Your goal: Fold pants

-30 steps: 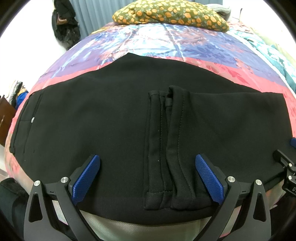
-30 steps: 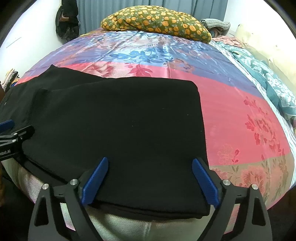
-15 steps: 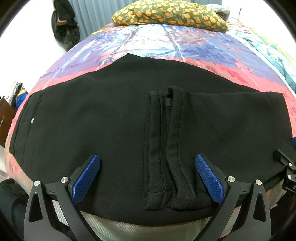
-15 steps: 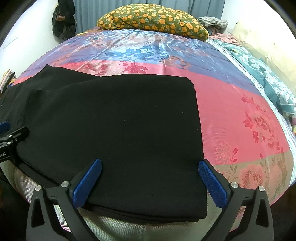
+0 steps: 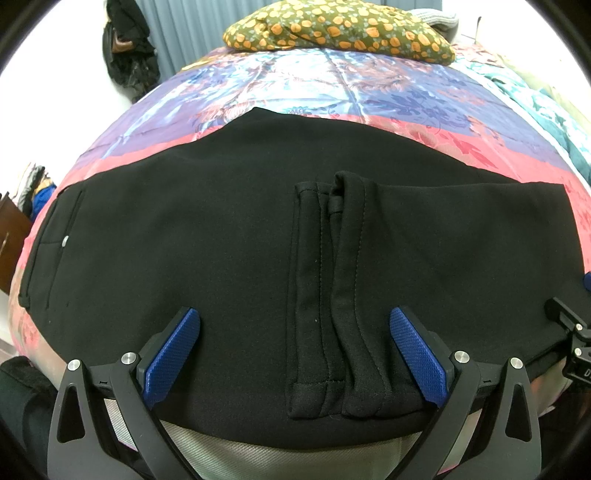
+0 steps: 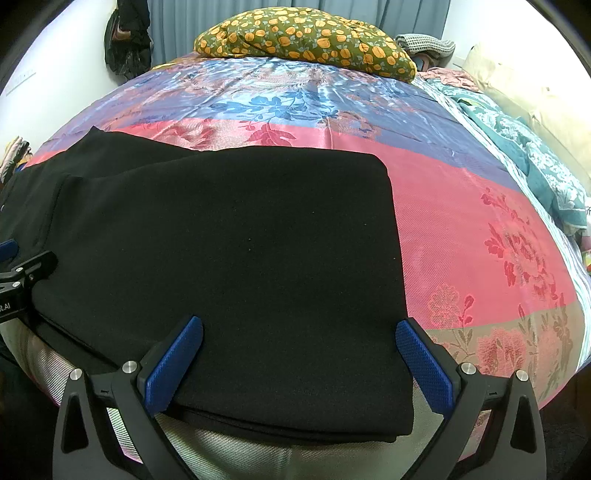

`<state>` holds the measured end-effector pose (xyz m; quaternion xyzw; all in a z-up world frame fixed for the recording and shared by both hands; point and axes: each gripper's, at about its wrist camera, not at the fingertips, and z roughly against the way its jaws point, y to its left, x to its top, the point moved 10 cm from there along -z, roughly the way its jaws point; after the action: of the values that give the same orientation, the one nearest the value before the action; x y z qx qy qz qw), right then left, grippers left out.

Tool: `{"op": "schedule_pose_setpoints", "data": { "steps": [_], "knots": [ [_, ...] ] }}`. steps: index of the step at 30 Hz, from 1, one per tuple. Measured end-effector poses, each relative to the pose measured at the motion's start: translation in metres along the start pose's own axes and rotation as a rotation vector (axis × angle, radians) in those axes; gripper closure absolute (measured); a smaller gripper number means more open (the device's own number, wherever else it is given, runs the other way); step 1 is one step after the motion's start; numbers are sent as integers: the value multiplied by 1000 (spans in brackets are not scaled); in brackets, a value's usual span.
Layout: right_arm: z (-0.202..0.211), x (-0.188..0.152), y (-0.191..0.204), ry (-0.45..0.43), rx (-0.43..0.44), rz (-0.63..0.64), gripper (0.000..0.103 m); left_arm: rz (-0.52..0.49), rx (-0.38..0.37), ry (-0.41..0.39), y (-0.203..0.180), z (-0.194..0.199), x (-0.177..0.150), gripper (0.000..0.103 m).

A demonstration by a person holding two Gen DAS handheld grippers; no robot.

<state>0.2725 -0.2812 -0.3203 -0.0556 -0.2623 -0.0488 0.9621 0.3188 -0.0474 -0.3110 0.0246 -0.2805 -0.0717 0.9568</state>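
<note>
Nearest you, your left gripper (image 5: 294, 356) hangs over the near edge of the bed with its blue pads (image 5: 171, 356) spread wide, clamped on nothing; the black pants (image 5: 207, 258) lie flat beneath and between them, and whether the pads brush the cloth you cannot tell; the folded-over leg ends, with their stitched hems (image 5: 314, 387), sit just inside the right-hand pad, lying on top of the wider layer. Your right gripper (image 6: 299, 363) is likewise wide apart, its jaws having just finished opening, with the doubled end of the pants (image 6: 229, 258) between the pads but not pinched; the fold's outer edge runs just beside the right-hand pad (image 6: 424, 369), and two or more layers show stacked at the near edge. Each view catches a sliver of the other gripper at its side. To the left in the left wrist view, the pocket end (image 5: 55, 236) of the pants reaches toward the bed's side. Beyond the pants spreads the satin bedspread (image 6: 480, 236), pink then blue with flowers; at the far end rests a cushion (image 6: 303, 44) with an orange print on olive; behind it hang grey curtains (image 6: 177, 26), and a dark bag (image 6: 125, 40) hangs on the wall at the left.
</note>
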Motion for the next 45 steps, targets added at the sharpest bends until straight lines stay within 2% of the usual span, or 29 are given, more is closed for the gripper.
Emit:
{"op": "schedule_pose_setpoints", "data": {
  "steps": [27,30,33,35,37,38,41,43,45],
  "knots": [
    [-1,0,-1,8,-5,12,0,2,-5,0,0,1,1,1],
    [-1,0,-1,7,-7,13,0,16,-36,20,1,2,3,1],
    [-2,0,-1,8,-6,12,0,47,-99,98,12,8,6,1],
    [-2,0,-1,18,1,3,0,76,-113,75,37,20,18,1],
    [-2,0,-3,29,17,-13,0,106,-82,38,77,27,33,1],
    [-2,2,-4,32,29,-21,0,140,-51,28,111,27,42,1],
    [5,6,-9,33,42,-56,0,261,31,48,206,15,56,1],
    [19,10,-16,-2,38,-103,0,322,80,68,265,4,60,1],
    [36,15,-23,-51,64,-159,0,363,68,107,299,-10,59,1]
  ]
}}
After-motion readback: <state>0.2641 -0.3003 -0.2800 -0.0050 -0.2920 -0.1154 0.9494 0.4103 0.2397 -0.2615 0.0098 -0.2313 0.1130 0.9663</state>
